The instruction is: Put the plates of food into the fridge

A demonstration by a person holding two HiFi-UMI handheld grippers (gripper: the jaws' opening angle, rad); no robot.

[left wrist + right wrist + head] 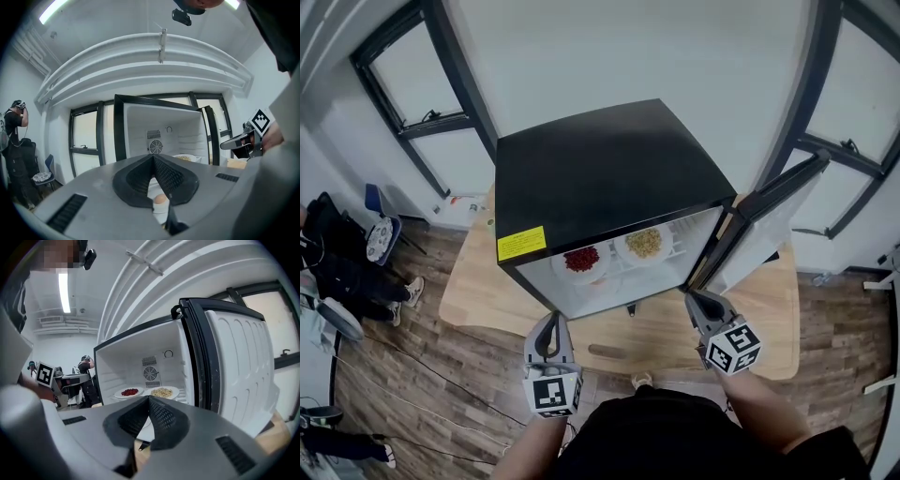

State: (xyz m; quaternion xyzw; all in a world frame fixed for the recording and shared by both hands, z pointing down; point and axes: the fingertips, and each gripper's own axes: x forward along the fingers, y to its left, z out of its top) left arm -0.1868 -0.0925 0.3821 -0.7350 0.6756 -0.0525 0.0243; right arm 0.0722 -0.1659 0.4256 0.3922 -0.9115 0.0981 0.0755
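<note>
A black mini fridge stands on a wooden table with its door swung open to the right. On its shelf a white plate of red food lies beside a white plate of yellow food. The right gripper view shows both, the red plate left of the yellow plate. My left gripper hangs in front of the fridge's lower left, shut and empty. My right gripper is near the door's foot, shut with nothing in it. A pale egg-like thing shows below the left jaws.
A person in black stands on the wood floor at far left, next to a chair. Cables trail across the floor. Dark-framed windows flank the fridge. A small dark object lies on the table before the fridge.
</note>
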